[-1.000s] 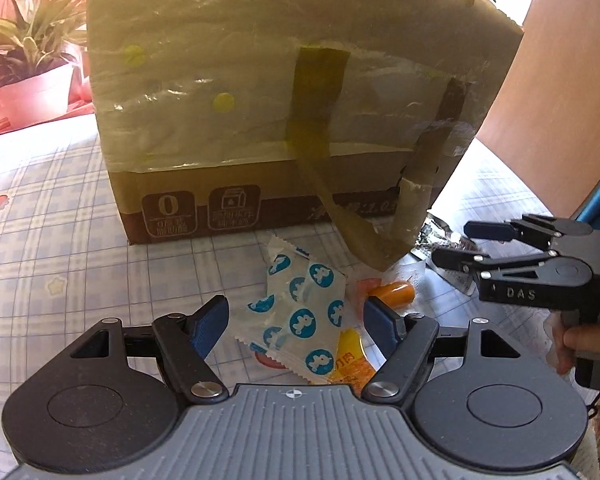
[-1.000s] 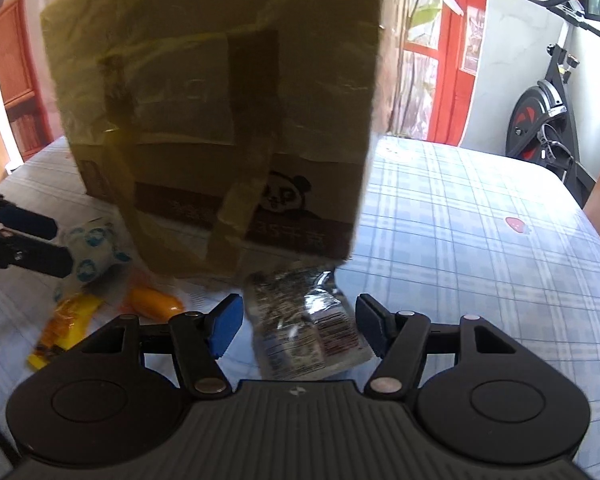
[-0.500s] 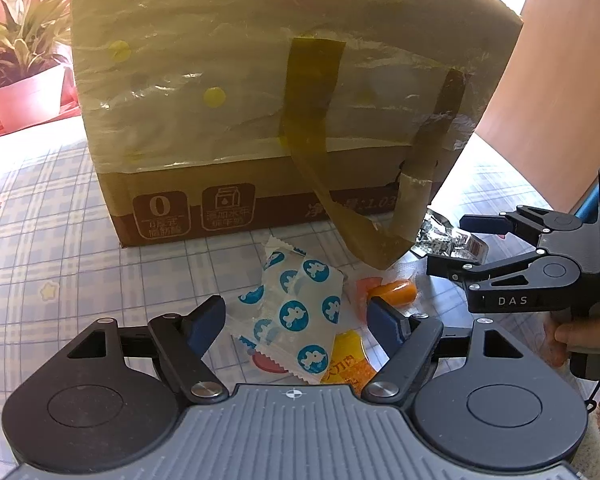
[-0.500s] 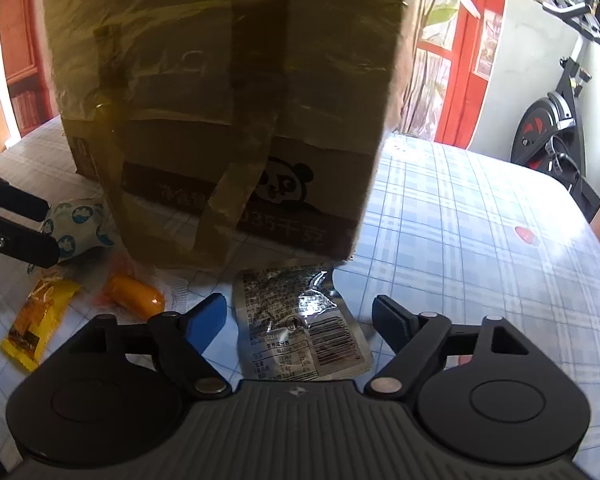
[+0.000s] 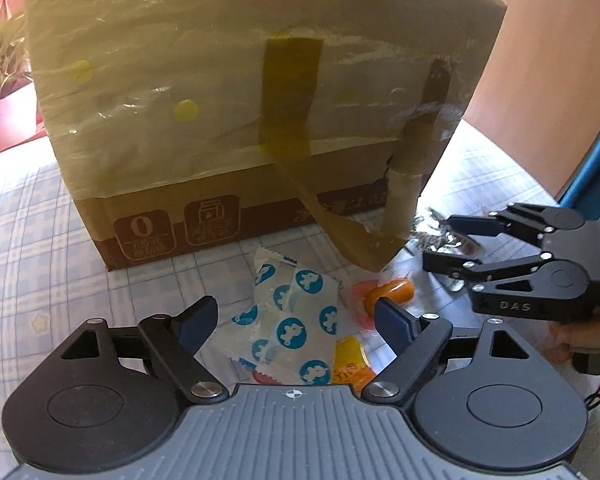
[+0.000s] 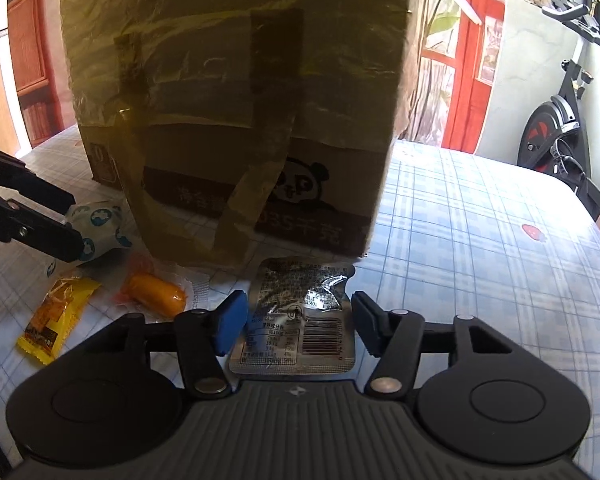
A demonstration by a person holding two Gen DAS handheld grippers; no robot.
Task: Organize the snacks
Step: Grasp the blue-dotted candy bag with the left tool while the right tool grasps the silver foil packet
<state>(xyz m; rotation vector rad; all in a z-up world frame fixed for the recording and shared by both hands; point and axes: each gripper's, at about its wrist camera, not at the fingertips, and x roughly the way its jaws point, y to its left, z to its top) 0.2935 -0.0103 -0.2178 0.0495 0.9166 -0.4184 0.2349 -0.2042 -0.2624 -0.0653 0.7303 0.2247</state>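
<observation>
Left gripper (image 5: 294, 318) jaws apart, just been widening; white packet with blue dots (image 5: 288, 320) lies between fingers, pads not pressing; yellow packet (image 5: 350, 366) and orange snack (image 5: 390, 292) just beside its right finger. Right gripper (image 6: 298, 322) jaws apart, just been narrowing; silver foil pouch (image 6: 298, 320) flat between fingers, unclamped. Taped cardboard box (image 6: 236, 120) stands just beyond both, on checked tablecloth (image 6: 480, 248).

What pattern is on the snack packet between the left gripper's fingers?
White packet with round blue dots, each holding a white figure; clearest in the left wrist view.
</observation>
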